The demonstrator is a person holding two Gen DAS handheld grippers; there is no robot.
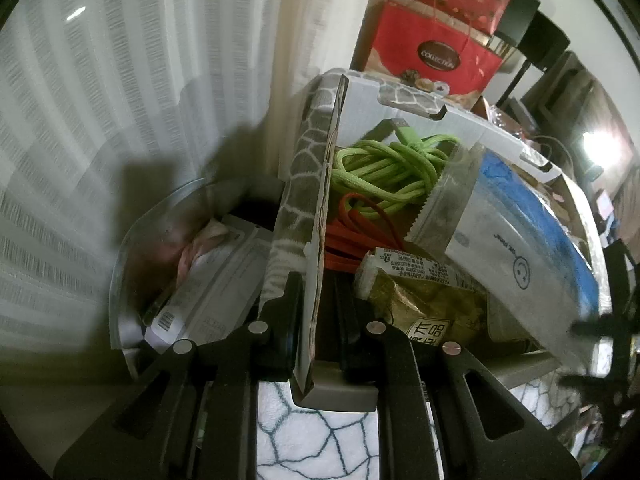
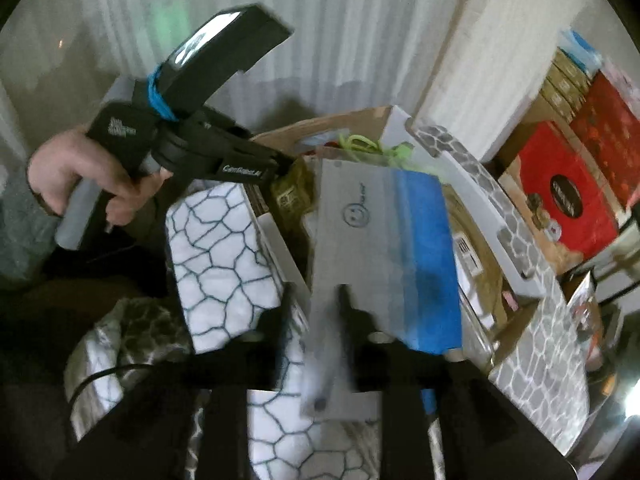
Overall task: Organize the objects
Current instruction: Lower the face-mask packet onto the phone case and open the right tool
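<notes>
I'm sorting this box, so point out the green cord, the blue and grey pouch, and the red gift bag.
green cord point(image 1: 384, 168), left wrist view, middle of the coil.
blue and grey pouch point(image 2: 384, 240), right wrist view, its flat face.
red gift bag point(image 1: 432, 48), left wrist view, front panel.

backdrop: pale pleated curtain point(image 1: 120, 100) across the whole rear | corner: plain white wall point(image 1: 560, 12) to the right of it | stacked there: red gift bags point(image 1: 436, 48) and brown cartons point(image 2: 568, 80) | light: dim room, one bright lamp glare point(image 1: 596, 144) at far right | furniture: dark stand point(image 1: 532, 24) by the wall
</notes>
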